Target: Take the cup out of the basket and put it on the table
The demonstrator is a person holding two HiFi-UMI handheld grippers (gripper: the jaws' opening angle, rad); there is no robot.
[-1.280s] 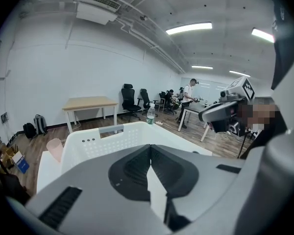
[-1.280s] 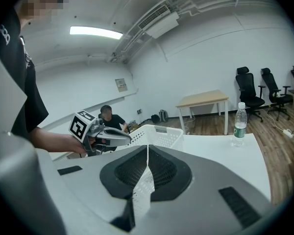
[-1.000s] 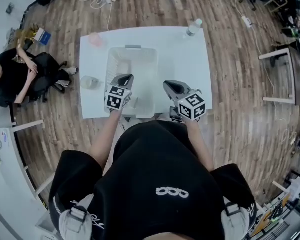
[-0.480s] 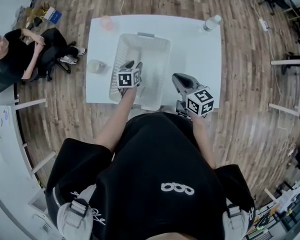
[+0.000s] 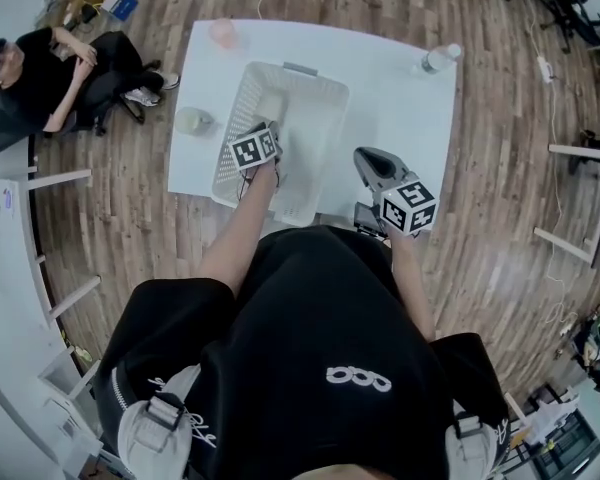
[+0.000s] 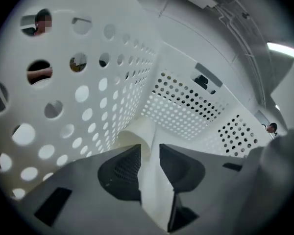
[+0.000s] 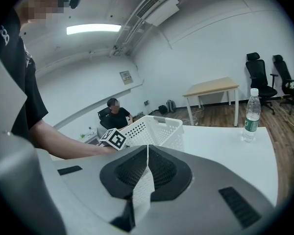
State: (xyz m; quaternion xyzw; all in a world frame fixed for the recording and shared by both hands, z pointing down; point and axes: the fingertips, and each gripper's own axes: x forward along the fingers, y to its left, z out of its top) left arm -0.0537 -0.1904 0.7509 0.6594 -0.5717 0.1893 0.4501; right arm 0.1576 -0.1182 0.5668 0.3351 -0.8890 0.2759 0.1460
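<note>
We see the smooth white cup [image 6: 137, 131] lying mid-frame in the perforated plastic basket [image 6: 186, 106], its curved rim at the gap of the left gripper [image 6: 150, 150], whose dark ribbed jaws have just been opening and stand apart, while the right gripper [image 7: 147, 151] shows its jaws together, empty.

- Clear plastic water bottle with a green label [image 5: 438, 59]: upright, cap on.
- Small pink translucent cup [image 5: 223, 33]: upright, well apart from the bottle.
- Pale, round translucent container [image 5: 192, 120]: nearer than the pink cup, on the same side.
- Person in black clothes [image 5: 50, 78]: seated on a dark chair, arms folded.
- Blue book [image 5: 123, 6]: flat on the brown wood-plank floor [image 5: 500, 168].
- Light wooden-topped desk on white legs [image 7: 211, 87]: against the far wall.
- Two black office chairs [image 7: 264, 77]: beside that desk.
- Long ceiling strip light [image 7: 93, 29]: lit.
</note>
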